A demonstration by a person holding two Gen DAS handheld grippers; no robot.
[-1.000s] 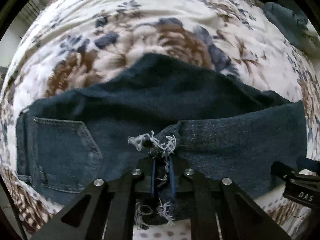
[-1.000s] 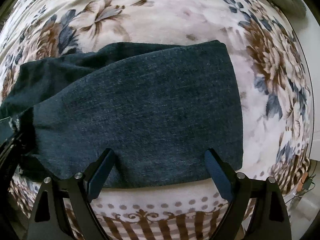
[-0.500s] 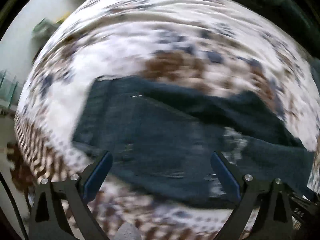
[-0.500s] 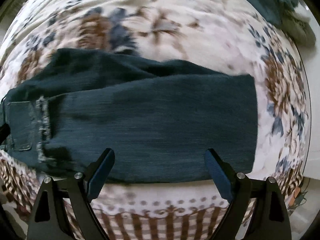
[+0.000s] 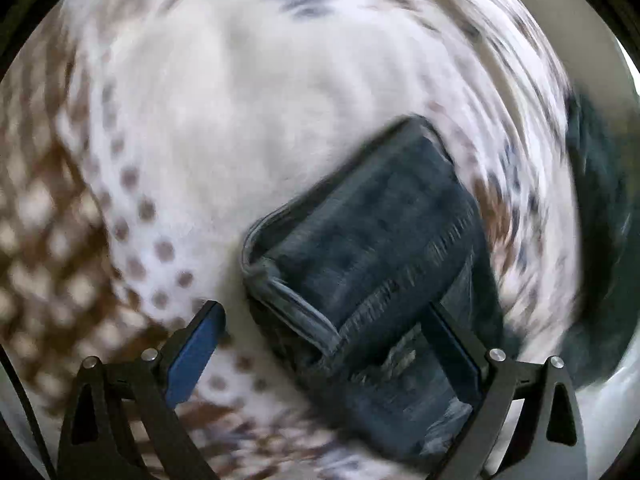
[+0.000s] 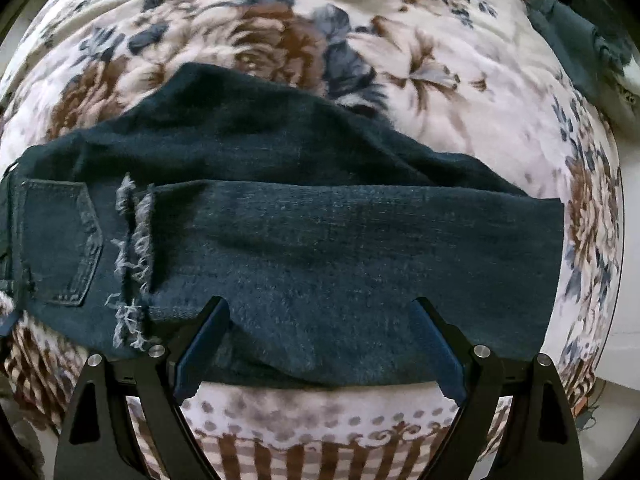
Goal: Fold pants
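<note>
Dark blue jeans point(image 6: 320, 240) lie folded across a floral bedspread point(image 6: 280, 40), legs doubled over so the frayed hems point(image 6: 134, 256) rest beside the back pocket point(image 6: 60, 240) at the left. My right gripper point(image 6: 320, 340) hangs open above the near edge of the jeans, touching nothing. In the blurred left wrist view the waistband end of the jeans point(image 5: 360, 248) runs slantwise. My left gripper point(image 5: 324, 344) is open over that end, with nothing pressed between its blue pads point(image 5: 192, 356).
The bedspread's striped and dotted border point(image 6: 320, 440) marks the near bed edge. A second dark garment point(image 6: 580, 48) lies at the far right corner of the bed. A pale floor strip point(image 6: 628, 280) shows past the right edge.
My left gripper has let go of the frayed hems, opened wide, swung to the waistband end and rolled. My right gripper has moved left along the jeans, staying open.
</note>
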